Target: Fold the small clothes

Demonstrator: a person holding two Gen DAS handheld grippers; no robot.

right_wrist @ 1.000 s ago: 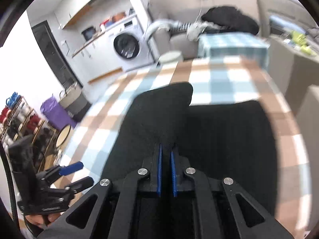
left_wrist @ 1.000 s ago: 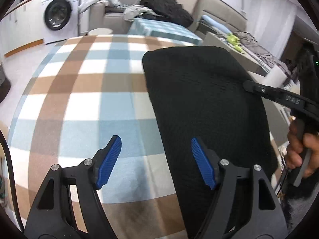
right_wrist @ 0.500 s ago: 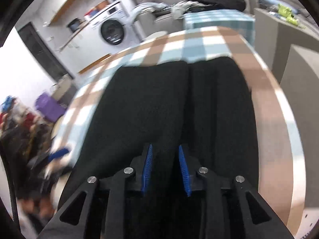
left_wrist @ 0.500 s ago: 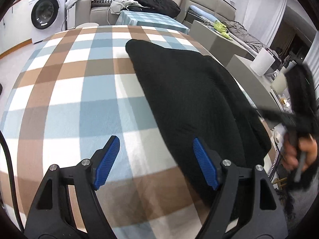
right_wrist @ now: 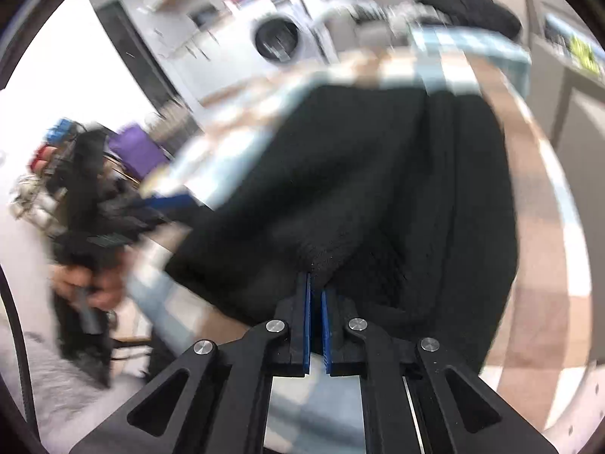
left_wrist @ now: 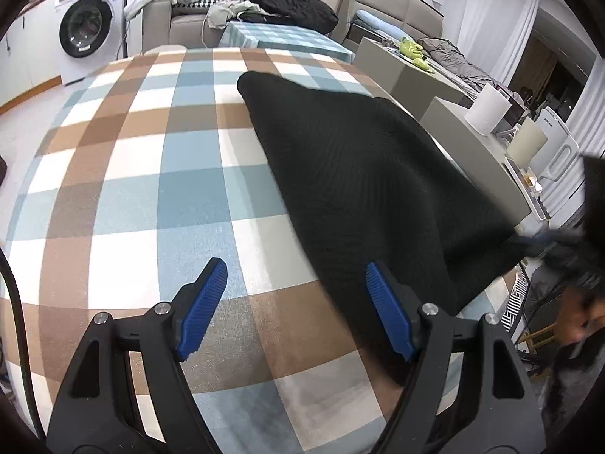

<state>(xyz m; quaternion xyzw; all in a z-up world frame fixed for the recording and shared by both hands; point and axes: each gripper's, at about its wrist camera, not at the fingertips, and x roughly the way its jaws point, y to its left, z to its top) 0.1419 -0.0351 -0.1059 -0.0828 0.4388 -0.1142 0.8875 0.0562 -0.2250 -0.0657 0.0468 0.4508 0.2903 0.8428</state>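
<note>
A black knitted garment (left_wrist: 363, 174) lies folded lengthwise on the checked tablecloth (left_wrist: 151, 174), reaching from the middle to the right near corner. My left gripper (left_wrist: 295, 306) hovers open over the cloth near the front edge. Its right finger (left_wrist: 385, 317) stands above the garment's near left edge, and nothing is between the pads. My right gripper (right_wrist: 315, 295) is shut, with a bunch of the black garment (right_wrist: 378, 174) pinched at the tips. In the left wrist view the right gripper (left_wrist: 537, 244) shows as a blur at the garment's near right corner.
A washing machine (left_wrist: 89, 30) stands at the back left. A sofa with dark clothes (left_wrist: 287, 3) and a second checked table (left_wrist: 280, 36) sit behind. Grey cabinets with white rolls (left_wrist: 487, 108) flank the right side. A hand (right_wrist: 87, 287) holds the blurred left gripper (right_wrist: 166, 200).
The right gripper let go of the raised fold, drew back to the garment's near edge and shut on it there. The garment now lies flat. The left gripper drew back toward the front edge, staying open.
</note>
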